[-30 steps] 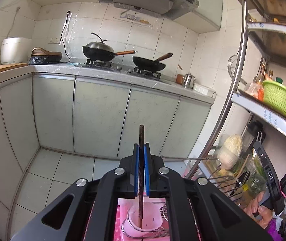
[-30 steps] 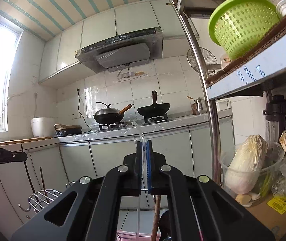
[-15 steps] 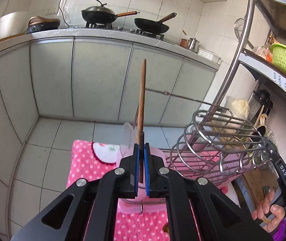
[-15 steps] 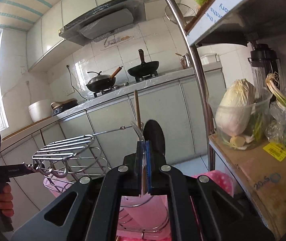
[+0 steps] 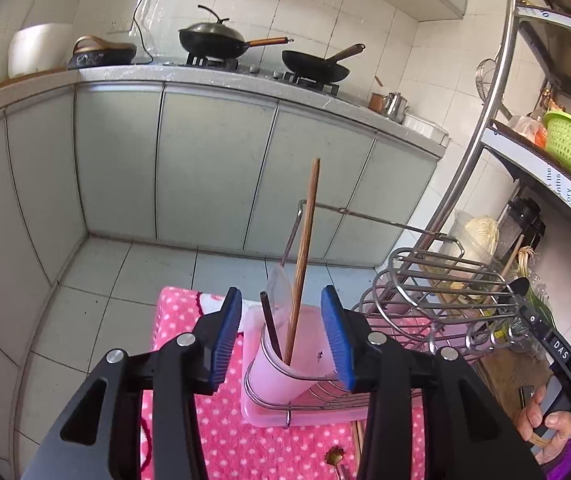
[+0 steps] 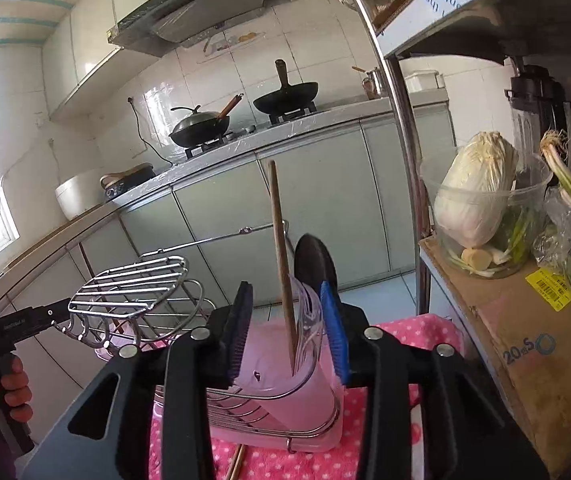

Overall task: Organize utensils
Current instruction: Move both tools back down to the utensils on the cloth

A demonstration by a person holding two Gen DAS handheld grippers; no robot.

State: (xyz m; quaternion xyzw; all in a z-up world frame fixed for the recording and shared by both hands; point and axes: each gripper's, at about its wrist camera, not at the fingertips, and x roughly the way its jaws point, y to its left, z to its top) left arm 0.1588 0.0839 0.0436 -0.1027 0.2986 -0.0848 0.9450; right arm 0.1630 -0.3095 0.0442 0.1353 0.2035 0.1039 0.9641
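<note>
Now both grippers hang over a pink utensil cup (image 5: 285, 364) seated in the wire ring of a metal dish rack (image 5: 441, 280), which stands in a pink tray on a pink polka-dot cloth (image 5: 177, 320). From the left wrist view, the left gripper (image 5: 281, 336) has its blue pads apart and its jaws are opening; the cup's mouth shows between them, and neither pad presses on anything. A wooden chopstick (image 5: 304, 260) stands in the cup, leaning up and to the right, with a darker stick (image 5: 271, 330) and a clear plastic spoon (image 5: 279, 292) beside it. From the right wrist view, the right gripper (image 6: 287, 330) is likewise partly spread with its jaws opening; the same chopstick (image 6: 281, 264) and the clear spoon (image 6: 307, 312) rise between the pads, untouched as far as can be seen, and a black spoon (image 6: 313, 260) stands just behind the right pad. A hand (image 5: 545, 420) on the other tool's handle shows at the lower right of the left view. Behind lie the grey-green cabinets (image 5: 205, 168), two woks on the stove (image 5: 213, 42), and a shelf with a napa cabbage (image 6: 475, 188) in a clear bowl.
</note>
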